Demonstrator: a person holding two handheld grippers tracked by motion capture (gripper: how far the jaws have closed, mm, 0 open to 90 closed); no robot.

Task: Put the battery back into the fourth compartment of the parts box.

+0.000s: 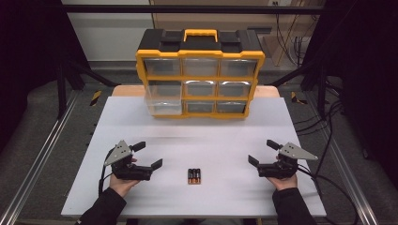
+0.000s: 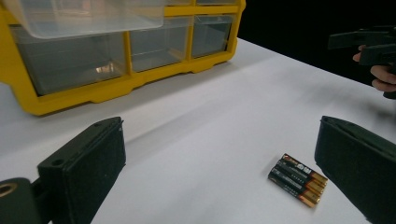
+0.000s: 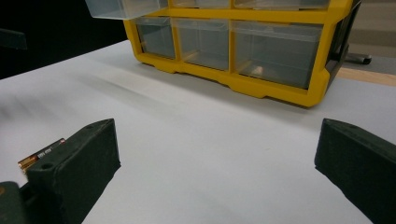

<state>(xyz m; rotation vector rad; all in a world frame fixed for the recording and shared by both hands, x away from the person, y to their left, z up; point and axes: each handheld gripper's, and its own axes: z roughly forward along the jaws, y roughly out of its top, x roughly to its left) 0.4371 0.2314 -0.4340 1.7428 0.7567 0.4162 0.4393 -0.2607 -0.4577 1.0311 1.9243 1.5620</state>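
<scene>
Where my white table (image 1: 141,197) sits between dark frame rails, a yellow drawer cabinet (image 1: 199,77) stands far. Three black-and-gold batteries (image 1: 194,176) lie bundled near centre, between my left gripper (image 1: 149,155) and right gripper (image 1: 263,152), both jaws open, empty.

You are sitting at a white table (image 1: 141,117) with a grey floor (image 1: 42,122) around it, and dark curtains (image 1: 28,47) are hanging at both sides.

High view overhead, facing forward; claw views low, sharing yellow organizer (image 1: 200,75).
</scene>
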